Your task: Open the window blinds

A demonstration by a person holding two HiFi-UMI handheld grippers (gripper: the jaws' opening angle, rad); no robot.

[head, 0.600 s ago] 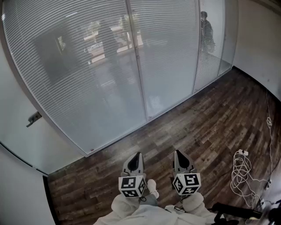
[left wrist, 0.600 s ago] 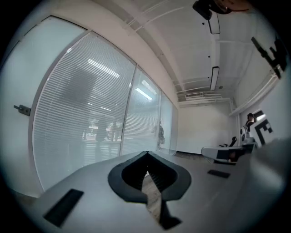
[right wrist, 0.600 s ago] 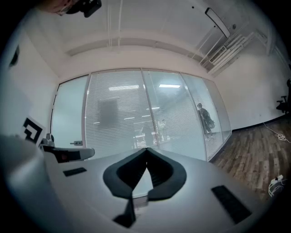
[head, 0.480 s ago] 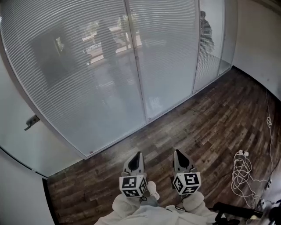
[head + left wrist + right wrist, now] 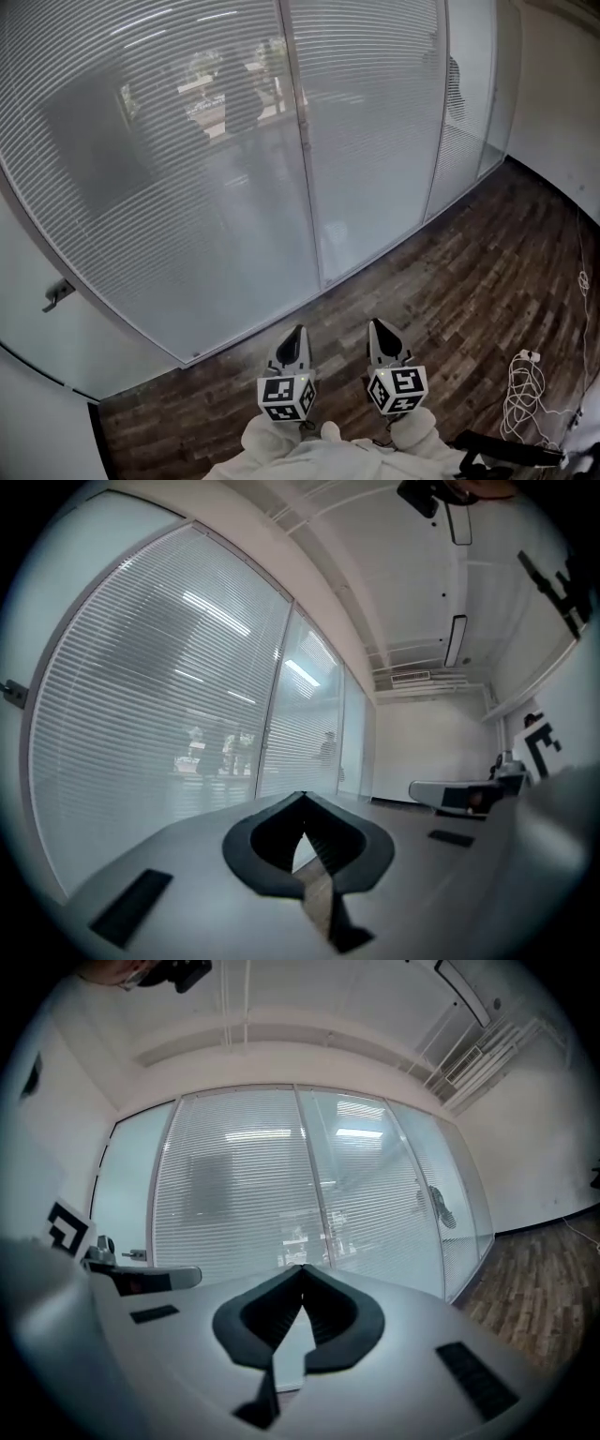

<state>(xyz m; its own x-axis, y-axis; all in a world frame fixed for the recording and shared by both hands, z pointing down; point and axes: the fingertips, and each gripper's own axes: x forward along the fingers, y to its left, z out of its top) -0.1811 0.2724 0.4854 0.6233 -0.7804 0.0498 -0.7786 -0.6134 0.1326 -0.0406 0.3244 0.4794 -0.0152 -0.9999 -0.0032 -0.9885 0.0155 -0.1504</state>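
**Grippers empty, blinds not reached**

Left gripper [image 5: 297,331] and right gripper [image 5: 376,324]: jaws together, nothing held, level above the floor [image 5: 450,281]. Blinds [image 5: 178,159] ahead, lowered, well apart from both. Risk: no cord or wand visible; closed jaws could strike slats.

dark wood floor [image 5: 450,281], white side wall [image 5: 562,103]

Two hand-held grippers [image 5: 298,330] [image 5: 375,323]; one wall of window blinds [image 5: 187,169]; one door handle [image 5: 56,292]; one cable [image 5: 530,394].

Wood floor [image 5: 450,281] — white cable [image 5: 527,359] (coiled)
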